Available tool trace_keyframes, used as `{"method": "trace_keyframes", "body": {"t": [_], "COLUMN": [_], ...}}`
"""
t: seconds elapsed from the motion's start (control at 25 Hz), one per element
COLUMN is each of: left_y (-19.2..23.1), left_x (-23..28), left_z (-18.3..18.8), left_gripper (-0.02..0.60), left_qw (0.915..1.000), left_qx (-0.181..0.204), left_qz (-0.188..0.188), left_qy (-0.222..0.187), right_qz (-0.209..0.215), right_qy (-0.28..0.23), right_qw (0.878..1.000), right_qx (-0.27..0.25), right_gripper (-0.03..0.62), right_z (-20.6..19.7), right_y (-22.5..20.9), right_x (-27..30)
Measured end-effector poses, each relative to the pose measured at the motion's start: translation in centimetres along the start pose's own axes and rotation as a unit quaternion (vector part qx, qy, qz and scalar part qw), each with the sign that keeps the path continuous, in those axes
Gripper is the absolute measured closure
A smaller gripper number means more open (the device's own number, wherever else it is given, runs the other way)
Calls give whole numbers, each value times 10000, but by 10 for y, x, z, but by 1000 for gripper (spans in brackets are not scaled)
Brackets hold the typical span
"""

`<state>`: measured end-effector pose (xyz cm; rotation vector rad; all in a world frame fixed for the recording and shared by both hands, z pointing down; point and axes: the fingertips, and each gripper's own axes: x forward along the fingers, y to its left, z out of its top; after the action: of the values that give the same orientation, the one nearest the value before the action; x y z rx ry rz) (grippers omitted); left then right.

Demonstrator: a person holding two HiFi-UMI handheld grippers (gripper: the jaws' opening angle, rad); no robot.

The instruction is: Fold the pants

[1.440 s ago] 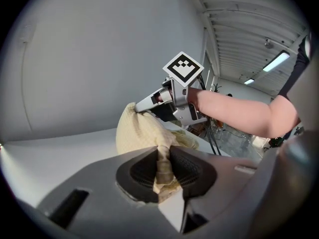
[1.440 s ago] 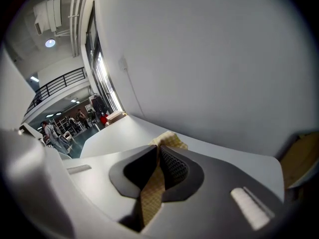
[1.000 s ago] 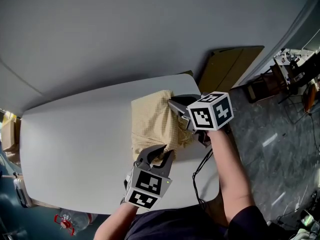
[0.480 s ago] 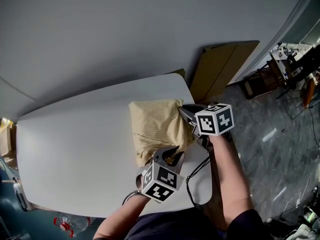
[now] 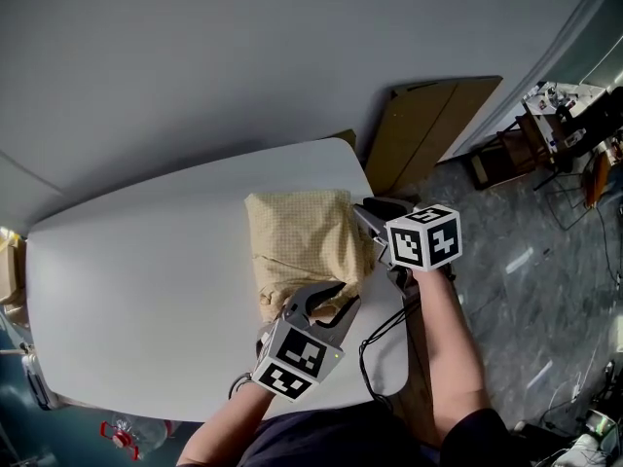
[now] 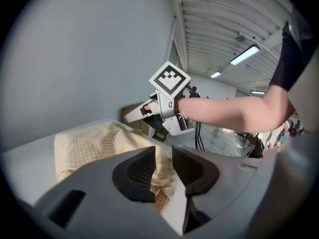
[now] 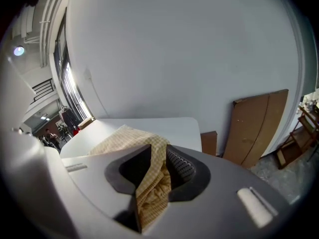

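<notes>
Pale yellow pants [image 5: 302, 246] in a fine checked weave stand out against a plain white counter [image 5: 146, 270]. Beyond the counter the wall [image 5: 243, 56] is a flat blue-grey. Off the counter's far right corner there is a brown board [image 5: 428, 129], and beside the counter a grey, pale-veined floor [image 5: 506, 300]. At the counter's near edge a person's sleeve [image 5: 472, 436] shows dark, almost black.

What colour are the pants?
The pants are pale yellow, finely checked; best in right gripper view.
</notes>
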<state>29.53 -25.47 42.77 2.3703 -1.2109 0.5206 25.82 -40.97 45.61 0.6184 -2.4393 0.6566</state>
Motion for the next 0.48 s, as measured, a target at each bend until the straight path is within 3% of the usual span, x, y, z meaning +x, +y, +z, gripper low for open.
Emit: {"method": "trace_keyframes", "body": {"t": [0.08,0.24,0.48], "left_y": [2,17,56], "left_x": [-16,-38,-80], "left_z": [16,28,21], "left_gripper": [504,582,588], "left_qw": [9993,9949,9874], "left_qx": [-120,-647,-930], "left_qz": [33,85,671], "left_qy": [-341,-767,-1086], "right_qz": [52,-45,-80], "right_qy": [-180,-463,-790], "right_qw": [9998,9989,9968], "right_qx": [29,-49,-46], "right_gripper": [498,592,594], "right_z": [8,12,1], "right_y": [6,23,65], "right_x": [-18,-43,-62]}}
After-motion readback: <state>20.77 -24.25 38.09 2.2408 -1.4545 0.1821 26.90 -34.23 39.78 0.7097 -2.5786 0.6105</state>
